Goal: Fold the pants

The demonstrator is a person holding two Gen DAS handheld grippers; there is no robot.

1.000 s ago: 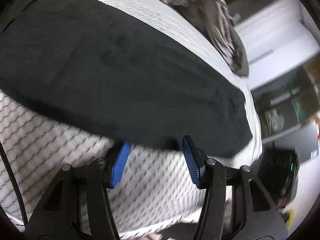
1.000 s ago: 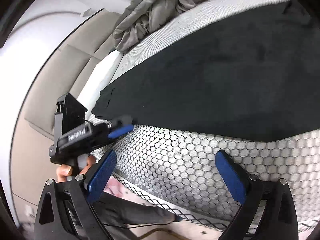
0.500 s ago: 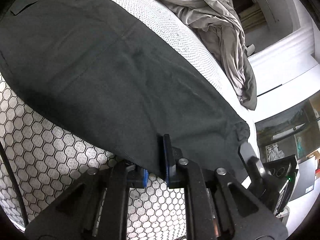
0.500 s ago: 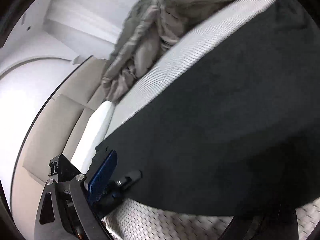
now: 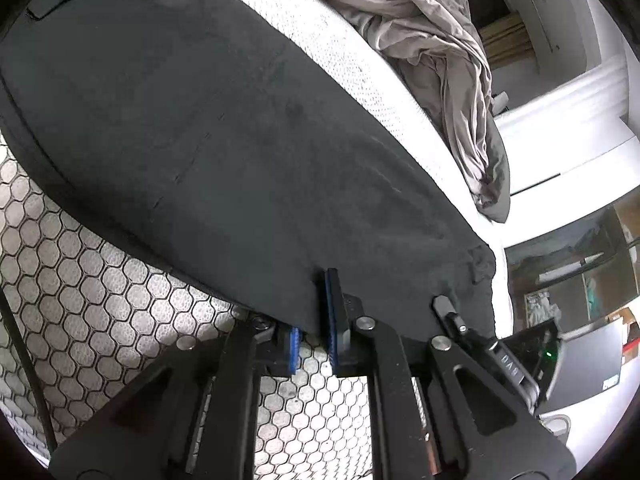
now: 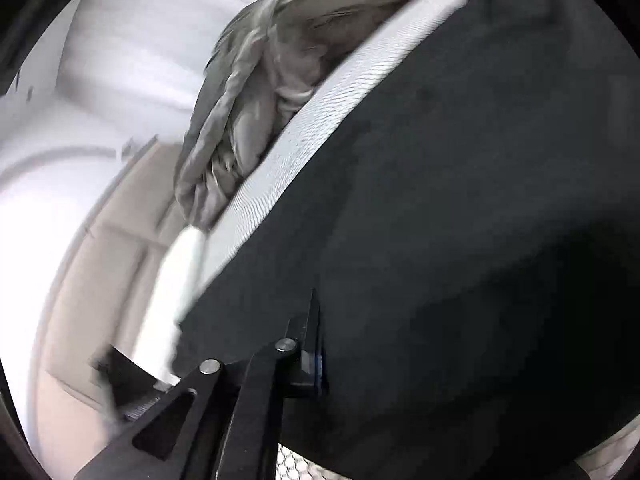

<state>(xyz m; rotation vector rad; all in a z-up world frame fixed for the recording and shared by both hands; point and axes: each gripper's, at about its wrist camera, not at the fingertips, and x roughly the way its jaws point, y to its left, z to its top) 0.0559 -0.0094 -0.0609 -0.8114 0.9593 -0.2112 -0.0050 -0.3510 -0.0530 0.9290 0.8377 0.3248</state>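
Black pants (image 5: 240,140) lie spread flat across a bed with a honeycomb-patterned cover (image 5: 100,300). My left gripper (image 5: 314,316) is shut on their near edge, with cloth pinched between the blue pads (image 5: 331,320). Further right along that edge, the tip of my right gripper (image 5: 444,308) pokes into the cloth. In the right wrist view the pants (image 6: 460,200) fill most of the picture. There my right gripper (image 6: 320,344) is shut on the edge. Only one of its fingers (image 6: 308,332) shows; cloth hides the other.
A crumpled grey blanket (image 5: 432,60) lies on the far side of the bed, also seen as a blurred grey blanket (image 6: 260,80). A thin black cable (image 5: 24,360) runs down the left. White walls, shelves and a dark screen (image 5: 592,360) lie beyond the bed's right end.
Both grippers went from open above the cover to shut on the pants' near edge. The left closed first; the right swung in over the cloth, rolled, then closed.
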